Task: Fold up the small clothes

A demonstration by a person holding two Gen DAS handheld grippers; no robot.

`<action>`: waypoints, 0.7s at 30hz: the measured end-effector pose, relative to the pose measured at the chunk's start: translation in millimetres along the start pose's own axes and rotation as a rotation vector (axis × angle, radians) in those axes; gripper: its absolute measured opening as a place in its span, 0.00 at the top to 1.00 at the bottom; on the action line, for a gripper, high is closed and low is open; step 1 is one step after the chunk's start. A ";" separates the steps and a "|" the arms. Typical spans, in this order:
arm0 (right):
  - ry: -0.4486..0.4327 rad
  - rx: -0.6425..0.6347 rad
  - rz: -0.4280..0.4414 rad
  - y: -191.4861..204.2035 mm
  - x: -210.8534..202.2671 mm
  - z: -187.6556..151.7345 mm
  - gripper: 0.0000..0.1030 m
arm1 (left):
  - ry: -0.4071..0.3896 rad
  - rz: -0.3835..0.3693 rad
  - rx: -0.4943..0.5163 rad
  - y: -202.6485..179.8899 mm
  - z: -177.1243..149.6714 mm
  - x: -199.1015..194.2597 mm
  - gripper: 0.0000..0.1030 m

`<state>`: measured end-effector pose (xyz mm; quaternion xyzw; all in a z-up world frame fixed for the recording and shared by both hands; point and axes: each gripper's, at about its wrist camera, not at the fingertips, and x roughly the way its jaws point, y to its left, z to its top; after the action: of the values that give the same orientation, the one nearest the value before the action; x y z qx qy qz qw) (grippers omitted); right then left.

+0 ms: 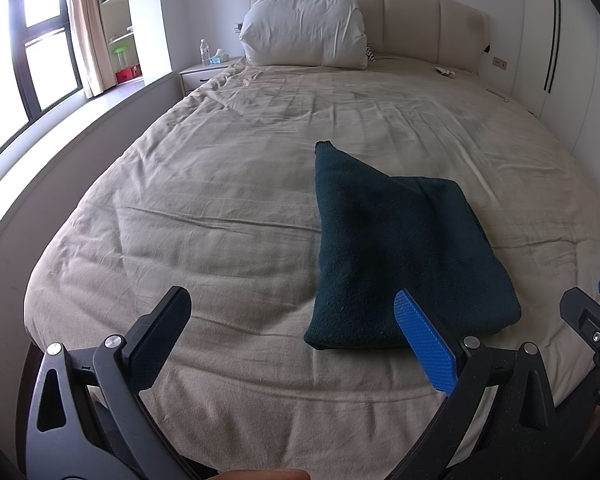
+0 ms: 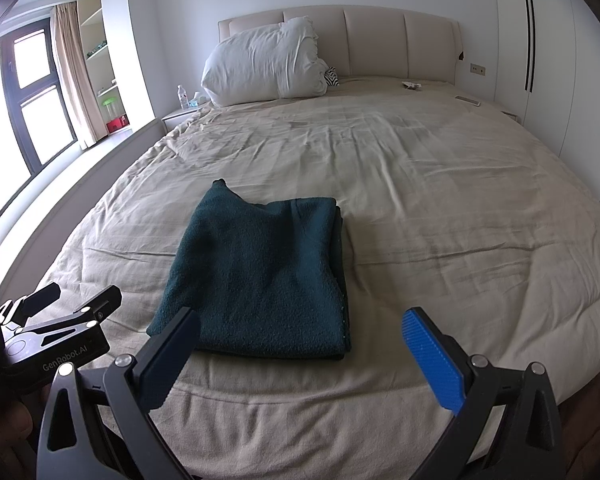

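A dark green knitted garment [image 1: 400,252] lies folded into a compact rectangle on the beige bedsheet [image 1: 220,208], with one narrow end sticking out toward the headboard. It also shows in the right wrist view [image 2: 260,276]. My left gripper [image 1: 292,312] is open and empty, above the near edge of the bed, just left of the garment. My right gripper [image 2: 300,332] is open and empty, hovering at the garment's near edge. The left gripper also shows at the left in the right wrist view [image 2: 72,304].
A white pillow [image 1: 304,28] leans on the padded headboard [image 1: 428,20]. A nightstand [image 1: 204,74] with a water bottle [image 1: 205,52] stands at the far left. A window ledge [image 1: 60,136] runs along the left; wardrobe doors [image 1: 556,40] stand on the right.
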<state>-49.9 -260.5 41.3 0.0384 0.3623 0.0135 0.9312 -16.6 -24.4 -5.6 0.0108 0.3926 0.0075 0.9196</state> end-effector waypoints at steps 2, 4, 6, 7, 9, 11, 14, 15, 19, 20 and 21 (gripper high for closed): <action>0.000 0.000 0.000 0.8 -0.3 -1.4 0.00 | 0.001 -0.001 0.000 0.0 -0.1 0.2 0.00; 0.000 0.000 0.000 -0.3 -0.1 0.2 0.00 | 0.002 -0.001 0.000 -0.1 -0.3 0.5 0.00; 0.002 0.000 0.001 -0.3 -0.1 0.3 0.00 | 0.001 0.000 0.000 0.0 -0.1 -0.2 0.00; 0.001 0.000 0.000 -0.3 -0.2 0.4 0.00 | 0.001 0.000 0.000 0.0 -0.1 -0.2 0.00; 0.002 0.000 0.001 -0.2 -0.3 0.4 0.00 | 0.001 0.001 0.000 0.0 -0.2 -0.2 0.00; 0.002 0.001 0.000 -0.4 -0.4 0.7 0.00 | 0.002 0.000 -0.001 -0.1 -0.5 0.3 0.00; 0.002 0.000 0.001 0.2 -0.2 -1.2 0.00 | 0.001 0.000 -0.001 -0.3 -0.6 -0.3 0.00; 0.002 0.000 0.001 0.2 -0.3 -1.3 0.00 | 0.002 0.000 -0.001 -0.2 -0.4 -0.3 0.00; 0.003 0.001 0.001 0.4 -0.5 -1.3 0.00 | 0.002 0.000 -0.001 -0.3 -0.8 -0.2 0.00; 0.003 0.000 0.001 -0.4 -0.2 -0.1 0.00 | 0.002 0.000 -0.001 -0.2 -0.6 -0.4 0.00; 0.003 0.000 0.001 -0.3 -0.3 -0.3 0.00 | 0.002 0.000 -0.001 -0.2 -0.4 -0.6 0.00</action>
<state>-50.3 -260.8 41.2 0.0386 0.3637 0.0141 0.9306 -17.3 -24.5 -5.5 0.0105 0.3936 0.0077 0.9192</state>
